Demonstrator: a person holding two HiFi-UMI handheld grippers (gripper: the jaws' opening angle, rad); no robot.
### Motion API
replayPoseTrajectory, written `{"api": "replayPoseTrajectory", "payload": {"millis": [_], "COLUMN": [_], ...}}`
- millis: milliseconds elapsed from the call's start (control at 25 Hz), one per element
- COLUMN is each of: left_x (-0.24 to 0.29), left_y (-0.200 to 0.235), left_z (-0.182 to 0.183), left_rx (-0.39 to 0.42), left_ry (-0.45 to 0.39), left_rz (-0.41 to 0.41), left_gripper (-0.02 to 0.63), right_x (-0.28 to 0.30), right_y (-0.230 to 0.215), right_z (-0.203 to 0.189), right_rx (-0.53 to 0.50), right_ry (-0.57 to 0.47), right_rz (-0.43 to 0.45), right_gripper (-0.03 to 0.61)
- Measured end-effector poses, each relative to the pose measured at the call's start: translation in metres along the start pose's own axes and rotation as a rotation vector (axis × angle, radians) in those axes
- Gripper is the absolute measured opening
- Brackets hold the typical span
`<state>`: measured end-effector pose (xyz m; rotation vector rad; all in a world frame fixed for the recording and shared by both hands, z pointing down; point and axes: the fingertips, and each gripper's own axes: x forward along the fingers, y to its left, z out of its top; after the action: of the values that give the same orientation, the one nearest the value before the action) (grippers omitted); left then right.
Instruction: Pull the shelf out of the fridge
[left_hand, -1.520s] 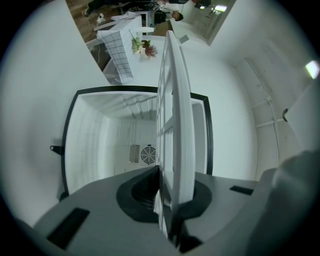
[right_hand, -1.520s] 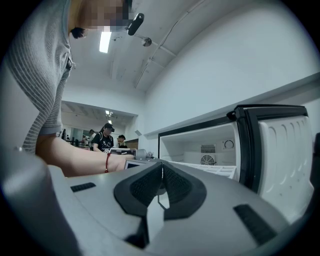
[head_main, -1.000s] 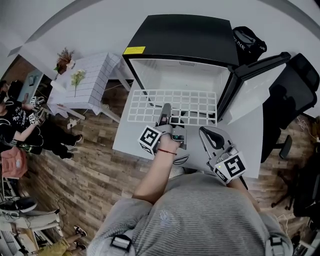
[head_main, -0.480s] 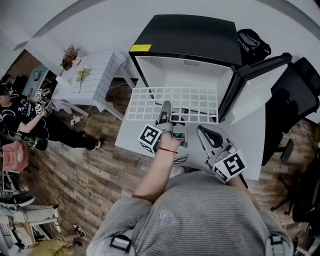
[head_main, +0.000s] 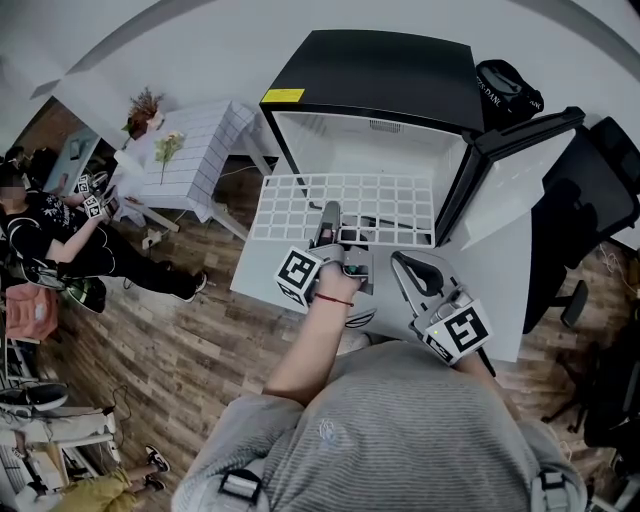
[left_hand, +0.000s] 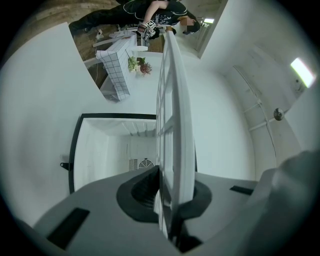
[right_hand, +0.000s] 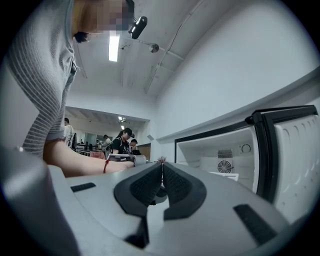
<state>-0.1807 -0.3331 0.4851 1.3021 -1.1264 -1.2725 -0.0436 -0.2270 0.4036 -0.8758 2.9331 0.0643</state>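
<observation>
Left tool (head_main: 329, 215) pinches the shelf (head_main: 300, 205) by its front edge; shelf sits mostly out of the open fridge (head_main: 380, 80), over the counter (head_main: 268, 278). Right tool (right_hand: 161, 172) pressed together, empty, just beside the left.

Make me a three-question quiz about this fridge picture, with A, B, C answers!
1. Where is the white shelf, compared with the fridge?
A) pushed deep inside it
B) out in front of its open side
C) on top of it

2. What colour is the fridge's outside?
A) red
B) black
C) green

3. How are the right gripper's jaws?
A) shut, with nothing between
B) clamped on the shelf
C) wide open

Answers:
1 B: the head view shows the grid out in front of the opening, clamped by the left gripper.
2 B: its top is black.
3 A: the right gripper view shows its pads meeting on nothing.
</observation>
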Motion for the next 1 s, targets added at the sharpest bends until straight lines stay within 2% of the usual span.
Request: {"api": "replayPoseTrajectory", "payload": {"millis": [1000], "left_x": [0.014], "left_y": [0.001], "left_z": [-0.003], "left_rx": [-0.016], "left_ry": [0.028], "left_rz": [0.001], "left_gripper": [0.032], "right_x": [0.017], "right_y": [-0.005], "right_z": [0.002], "right_rx": [-0.019], "right_ry": [0.007], "right_rz": [0.010], "right_gripper": [0.012]}}
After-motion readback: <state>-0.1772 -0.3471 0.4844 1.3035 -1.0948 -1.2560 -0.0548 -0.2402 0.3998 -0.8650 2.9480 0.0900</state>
